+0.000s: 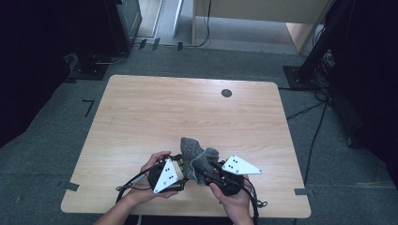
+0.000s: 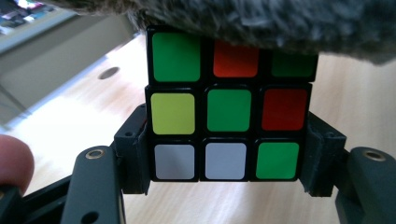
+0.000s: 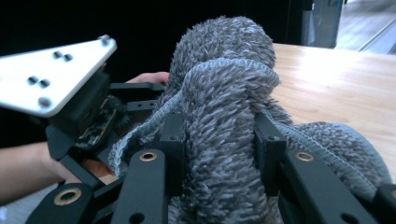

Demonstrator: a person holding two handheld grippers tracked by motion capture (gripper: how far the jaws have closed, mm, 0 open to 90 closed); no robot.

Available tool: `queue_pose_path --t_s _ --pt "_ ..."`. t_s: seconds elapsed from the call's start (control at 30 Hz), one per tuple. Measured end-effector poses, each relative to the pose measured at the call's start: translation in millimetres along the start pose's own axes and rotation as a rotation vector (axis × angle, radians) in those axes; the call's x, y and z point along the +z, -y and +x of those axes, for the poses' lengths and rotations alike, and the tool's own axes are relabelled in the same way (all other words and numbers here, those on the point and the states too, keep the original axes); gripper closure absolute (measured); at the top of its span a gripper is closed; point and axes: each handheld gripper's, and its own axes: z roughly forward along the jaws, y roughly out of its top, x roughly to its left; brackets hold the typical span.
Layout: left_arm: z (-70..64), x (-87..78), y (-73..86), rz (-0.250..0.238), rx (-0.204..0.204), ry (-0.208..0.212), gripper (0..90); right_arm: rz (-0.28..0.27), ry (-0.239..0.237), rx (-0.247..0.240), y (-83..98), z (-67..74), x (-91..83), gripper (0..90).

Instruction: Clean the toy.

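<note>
Two tools meet low over the wooden bench (image 1: 141,108) — left tool (image 2: 224,182) pinching a multicoloured puzzle cube (image 2: 226,107), right tool (image 3: 219,140) clamped on fluffy grey cloth (image 3: 224,79) draped over it — wiping comes next, I judge.

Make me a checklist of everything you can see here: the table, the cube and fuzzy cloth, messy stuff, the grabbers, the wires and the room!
Surface: light wooden table, with a round dark cap near the far edge.
Job's things: colour cube between the left jaws; grey fuzzy cloth draped over its top.
Clutter: nothing seen.
Grippers: left gripper shut on the cube's sides; right gripper pinches a fold of cloth.
Cables: black leads trail from both grippers; another cable runs along the floor at right.
Surroundings: grey carpet, dark stands, a pale wooden desk behind.
</note>
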Motion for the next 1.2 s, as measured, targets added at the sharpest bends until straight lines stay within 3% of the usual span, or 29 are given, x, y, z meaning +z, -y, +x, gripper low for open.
queue_pose_path --t_s 0.1,0.2,0.23,0.3,0.37,0.43,0.5,0.6,0.7,0.87,0.97,1.07,1.2 --pt "1.6 -1.1 0.6 -0.002 -0.006 0.0 34.1 0.031 0.091 0.029 1.4 -17.0 -2.3 64.7" --pt "1.6 -0.4 0.6 -0.007 -0.002 0.001 34.1 0.043 0.131 0.088 2.6 -30.7 -7.2 64.6" --pt "1.2 0.4 0.7 0.001 0.005 0.001 34.0 0.029 0.121 0.09 1.4 -30.4 -9.5 64.5" --pt "-0.2 2.1 1.6 0.013 0.014 0.0 34.0 -0.016 0.051 0.081 -2.5 -22.9 -11.2 63.9" --pt "-0.4 2.3 1.3 0.011 0.007 0.004 34.0 -0.019 -0.011 0.045 -5.4 -11.8 -7.4 63.2" --pt "0.5 0.5 -0.7 0.0 -0.011 0.009 34.0 0.02 0.002 0.006 -4.0 -5.2 -0.8 62.5" --pt "1.1 -1.1 -0.7 -0.002 -0.005 0.004 34.1 0.015 0.0 0.039 -1.3 -10.8 0.0 62.6" --pt "5.2 -4.8 -1.2 -0.029 -0.03 0.003 34.0 0.031 0.11 0.063 1.3 -28.2 -5.8 62.8" --pt "10.9 -9.0 -2.6 -0.07 -0.074 0.014 34.0 0.006 0.135 0.119 4.5 -42.5 -12.6 62.9" --pt "15.8 -13.9 -2.5 -0.12 -0.123 0.045 34.0 -0.008 0.033 0.135 7.1 -38.4 -5.7 64.3" --pt "18.6 -16.2 -2.7 -0.143 -0.154 0.058 34.0 -0.02 -0.027 0.199 10.6 -42.3 -4.0 64.4" --pt "20.9 -18.6 -5.3 -0.172 -0.183 0.062 34.0 0.032 -0.066 0.21 15.2 -42.1 3.1 64.4" --pt "24.9 -21.0 -4.2 -0.173 -0.192 0.043 34.0 0.076 -0.074 0.198 18.6 -41.6 10.1 64.3"
